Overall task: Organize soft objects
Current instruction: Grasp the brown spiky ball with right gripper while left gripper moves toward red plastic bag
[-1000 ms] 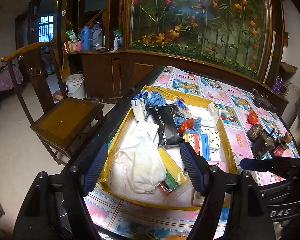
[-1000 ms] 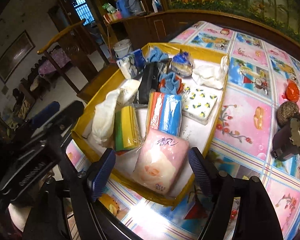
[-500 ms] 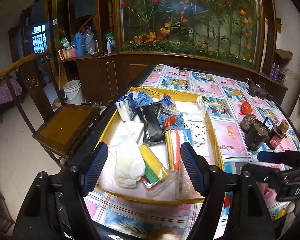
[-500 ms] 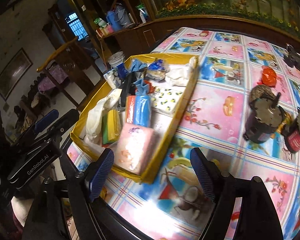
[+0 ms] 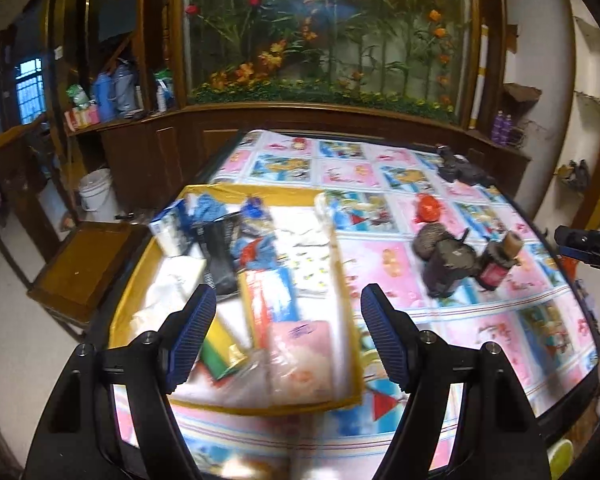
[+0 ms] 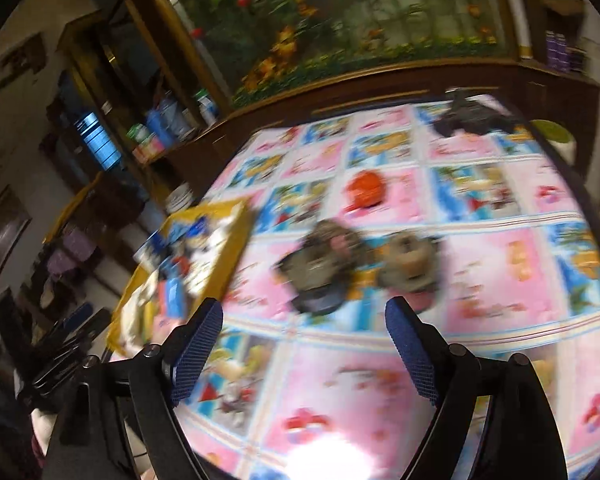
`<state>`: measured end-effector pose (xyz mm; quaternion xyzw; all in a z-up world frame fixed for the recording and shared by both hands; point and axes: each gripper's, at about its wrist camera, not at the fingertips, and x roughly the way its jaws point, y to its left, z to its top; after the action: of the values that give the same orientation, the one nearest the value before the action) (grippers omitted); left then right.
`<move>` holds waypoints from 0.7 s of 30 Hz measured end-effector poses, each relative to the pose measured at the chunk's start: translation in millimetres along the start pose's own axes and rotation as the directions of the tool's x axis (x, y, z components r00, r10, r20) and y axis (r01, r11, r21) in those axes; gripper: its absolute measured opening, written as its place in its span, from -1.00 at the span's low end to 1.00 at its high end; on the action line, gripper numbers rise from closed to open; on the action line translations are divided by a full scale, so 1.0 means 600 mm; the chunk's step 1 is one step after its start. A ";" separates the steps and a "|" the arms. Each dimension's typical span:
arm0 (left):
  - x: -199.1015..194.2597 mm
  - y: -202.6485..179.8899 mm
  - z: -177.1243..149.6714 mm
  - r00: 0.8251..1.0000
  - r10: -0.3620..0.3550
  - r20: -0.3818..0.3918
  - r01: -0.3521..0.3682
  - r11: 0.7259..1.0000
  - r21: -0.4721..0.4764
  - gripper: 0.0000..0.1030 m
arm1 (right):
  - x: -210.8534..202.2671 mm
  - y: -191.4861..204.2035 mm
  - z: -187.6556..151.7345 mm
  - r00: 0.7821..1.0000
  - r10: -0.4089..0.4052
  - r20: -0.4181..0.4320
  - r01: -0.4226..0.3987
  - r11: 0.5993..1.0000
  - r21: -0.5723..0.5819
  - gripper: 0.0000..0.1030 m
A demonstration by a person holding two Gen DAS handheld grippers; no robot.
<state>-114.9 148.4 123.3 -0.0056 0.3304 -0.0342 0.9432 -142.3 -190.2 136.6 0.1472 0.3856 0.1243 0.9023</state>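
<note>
Currently lying at eleven o'clock from the left gripper [image 5: 287, 338]: shallow yellow cardboard tray [image 5: 260, 192] of soft packets, pink tissue pack [image 5: 300, 360] nearest. Gaping wide, gripping nothing. Likewise spreading wide and empty, the right gripper [image 6: 304, 352], pointing at two blurred dark jars [image 6: 320, 276] at twelve o'clock.

Dim indoor light — heavy motion blur at right wrist, white glare low, fisheye-bent edges.

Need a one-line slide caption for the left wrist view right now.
Open left gripper hovers over the yellow tray of soft packs, a pink tissue pack nearest its jaws.
</note>
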 end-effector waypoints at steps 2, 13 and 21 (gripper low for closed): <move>0.015 -0.013 0.012 0.996 -0.081 -0.034 0.081 0.997 -0.007 0.45 | -0.013 -0.046 0.011 0.999 -0.038 0.002 0.038 0.998 0.043 0.68; 0.130 -0.093 0.068 0.913 -0.340 -0.225 0.322 0.940 -0.116 0.45 | 0.103 -0.122 0.128 0.980 -0.004 -0.199 0.027 0.993 0.111 0.71; 0.197 -0.096 0.101 0.874 -0.401 -0.273 0.371 0.915 -0.157 0.45 | 0.294 -0.019 0.267 0.877 -0.112 -0.467 0.043 0.987 -0.156 0.66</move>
<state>11.4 82.2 99.1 -0.1133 0.4629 -0.2058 0.8547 94.4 -168.2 121.9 0.0325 0.5904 0.1472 0.7929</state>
